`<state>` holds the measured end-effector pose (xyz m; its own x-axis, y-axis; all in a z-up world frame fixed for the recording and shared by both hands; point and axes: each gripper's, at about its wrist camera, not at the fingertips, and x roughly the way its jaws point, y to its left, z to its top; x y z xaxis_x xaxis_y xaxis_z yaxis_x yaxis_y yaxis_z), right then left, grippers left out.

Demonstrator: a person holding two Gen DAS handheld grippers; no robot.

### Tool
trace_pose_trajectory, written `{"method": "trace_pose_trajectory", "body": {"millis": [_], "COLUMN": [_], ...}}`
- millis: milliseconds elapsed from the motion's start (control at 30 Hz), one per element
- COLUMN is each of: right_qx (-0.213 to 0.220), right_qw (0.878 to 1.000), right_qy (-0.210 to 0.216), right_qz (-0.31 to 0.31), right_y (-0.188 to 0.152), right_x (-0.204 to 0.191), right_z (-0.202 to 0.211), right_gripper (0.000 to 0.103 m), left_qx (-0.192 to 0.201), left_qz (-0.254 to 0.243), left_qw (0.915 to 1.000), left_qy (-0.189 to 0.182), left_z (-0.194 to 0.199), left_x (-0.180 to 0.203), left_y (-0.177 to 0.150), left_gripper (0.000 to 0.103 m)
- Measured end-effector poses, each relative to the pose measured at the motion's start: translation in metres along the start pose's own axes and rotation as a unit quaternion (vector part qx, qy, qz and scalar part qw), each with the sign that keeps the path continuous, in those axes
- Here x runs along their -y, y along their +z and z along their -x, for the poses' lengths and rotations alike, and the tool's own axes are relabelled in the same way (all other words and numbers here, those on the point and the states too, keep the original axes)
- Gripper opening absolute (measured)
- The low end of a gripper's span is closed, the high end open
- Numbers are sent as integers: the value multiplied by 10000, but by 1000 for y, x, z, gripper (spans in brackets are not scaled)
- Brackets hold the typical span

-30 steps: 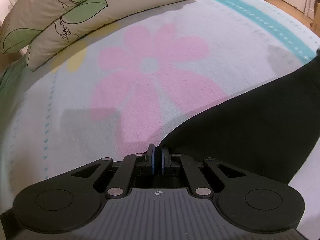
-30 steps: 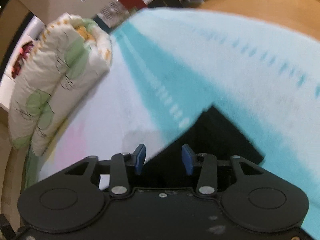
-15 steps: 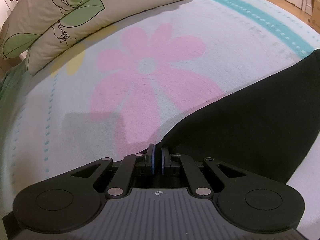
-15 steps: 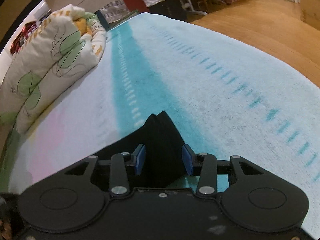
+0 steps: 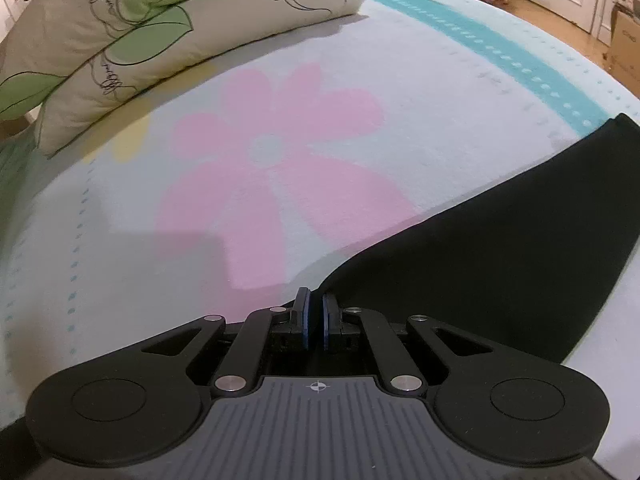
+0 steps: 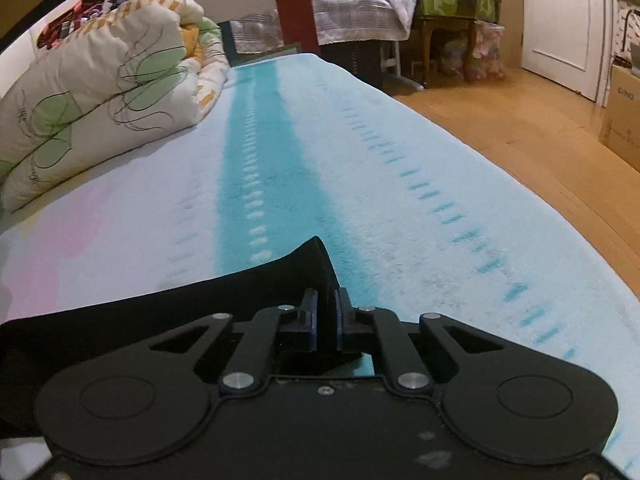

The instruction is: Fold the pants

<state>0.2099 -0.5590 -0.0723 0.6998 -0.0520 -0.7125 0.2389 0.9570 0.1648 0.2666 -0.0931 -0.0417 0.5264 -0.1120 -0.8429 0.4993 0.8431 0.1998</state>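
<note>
Two handheld grippers point downward and forward over a bed covered with a pale blue blanket [image 5: 360,80] printed with a large pink flower [image 5: 276,168] and a teal stripe [image 6: 272,184].

The left gripper [image 5: 314,322] tilts steeply toward the blanket, its blue pads clenched on a corner of the black pants [image 5: 500,248]. From that pinched corner the dark cloth stretches away to the right across the blanket, ending in a raised corner near the teal stripe.

The right gripper [image 6: 327,320] leans down at a gentler angle. Its jaws are closing, and a corner of the pants [image 6: 308,276] sits between the pads, poking up just beyond them in a small peak over the teal stripe. The rest of the fabric runs off to the left.

A folded quilt [image 6: 104,96] with green leaf outlines lies at the far end of the bed. The lower part of the pants is hidden behind each gripper's black body, and the hands holding the grippers are out of view. Beyond the bed, a wooden floor [image 6: 520,132], cluttered furniture and a white door appear.
</note>
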Motion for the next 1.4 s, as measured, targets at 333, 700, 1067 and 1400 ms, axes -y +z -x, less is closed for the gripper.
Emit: {"method": "trace_pose_trajectory", "body": {"millis": [333,700,1067,1400], "right_qx": [384,-554,-1031,-1336], "right_qw": [9987,9668,9641,9674], "right_qy": [56,2339,2182,1880], "right_qz": [-331,868,1105,1047], "right_y": [11,-11,-40,-38], "right_x": [-6,-178,-240,-247], "right_z": [25,7,-46,-60], "right_gripper": [24,15,7,0], "left_qx": [-57,8,172,692], "left_qz": [-91,-17,531,783], "left_qw": [9999,9998,9953,9941], "left_qy": [-20,-174,-790,-283], "left_z": [-8,-10,-3,70], "left_x": [3,-2,-31,-78], "left_y": [3,0,0,-11], "left_gripper": [6,6,13,23]}}
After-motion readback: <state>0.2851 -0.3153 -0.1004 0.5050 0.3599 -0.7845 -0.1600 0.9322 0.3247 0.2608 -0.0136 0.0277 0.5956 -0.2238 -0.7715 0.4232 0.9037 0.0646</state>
